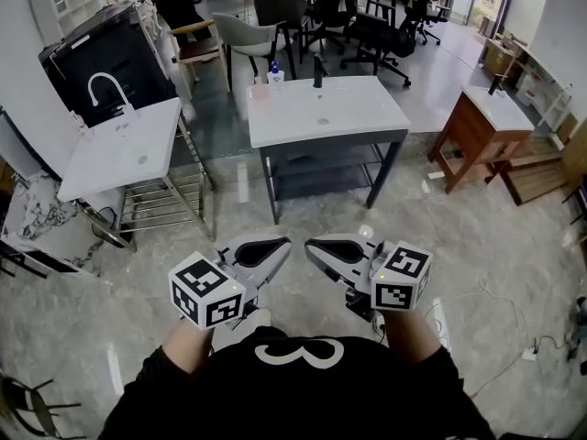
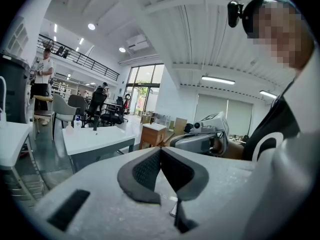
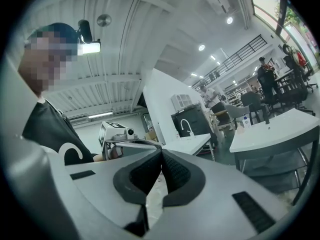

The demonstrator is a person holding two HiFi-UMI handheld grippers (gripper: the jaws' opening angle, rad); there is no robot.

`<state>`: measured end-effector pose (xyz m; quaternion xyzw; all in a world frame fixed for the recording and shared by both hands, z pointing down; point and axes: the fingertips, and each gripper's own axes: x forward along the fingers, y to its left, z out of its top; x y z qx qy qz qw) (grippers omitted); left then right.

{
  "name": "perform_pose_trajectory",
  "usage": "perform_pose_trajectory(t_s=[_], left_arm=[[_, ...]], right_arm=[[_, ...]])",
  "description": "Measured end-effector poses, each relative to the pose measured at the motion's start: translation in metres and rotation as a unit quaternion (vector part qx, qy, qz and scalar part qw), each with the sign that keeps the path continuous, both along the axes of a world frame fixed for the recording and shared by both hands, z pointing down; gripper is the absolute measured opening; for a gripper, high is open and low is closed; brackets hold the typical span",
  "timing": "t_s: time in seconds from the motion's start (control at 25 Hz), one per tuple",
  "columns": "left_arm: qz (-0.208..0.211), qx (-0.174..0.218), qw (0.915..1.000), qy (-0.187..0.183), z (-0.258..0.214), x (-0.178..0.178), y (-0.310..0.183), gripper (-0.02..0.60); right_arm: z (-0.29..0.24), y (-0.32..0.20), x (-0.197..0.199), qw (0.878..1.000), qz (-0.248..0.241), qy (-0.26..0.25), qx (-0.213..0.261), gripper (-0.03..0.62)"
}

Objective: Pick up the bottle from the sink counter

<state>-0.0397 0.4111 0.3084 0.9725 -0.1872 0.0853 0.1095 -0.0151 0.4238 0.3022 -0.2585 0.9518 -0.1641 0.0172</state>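
Note:
A small clear bottle point(image 1: 275, 73) with a blue label stands at the back left corner of the white sink counter point(image 1: 358, 117), far ahead of me. It also shows small in the left gripper view point(image 2: 77, 122) and in the right gripper view point(image 3: 246, 121). My left gripper point(image 1: 284, 243) and right gripper point(image 1: 312, 243) hang low over the marble floor, tips turned toward each other, well short of the counter. Both are shut with nothing between the pads, as seen at the left gripper point(image 2: 161, 151) and the right gripper point(image 3: 161, 154).
A black faucet point(image 1: 318, 70) rises at the counter's back edge. To the left stands a second white sink point(image 1: 124, 145) with a curved tap, and a black cabinet point(image 1: 105, 53). A wooden vanity point(image 1: 481, 122) is at right. Chairs point(image 1: 248, 35) stand behind. Cables point(image 1: 514, 337) lie on the floor.

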Motion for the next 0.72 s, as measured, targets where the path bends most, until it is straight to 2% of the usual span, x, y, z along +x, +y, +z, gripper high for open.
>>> perform_pose_trajectory(t_s=[0.28,0.72], left_arm=[[0.001,-0.005,1.0000,-0.003,0.004,0.005,-0.010,0.014],[0.022,-0.008,0.9997,-0.001,0.020,0.022,-0.057,0.014]], right_arm=[[0.005,-0.011,0.006,1.000,0.003,-0.011,-0.025,0.012],[0.022,-0.062,0.025,0.999,0.027,0.004,-0.024,0.012]])
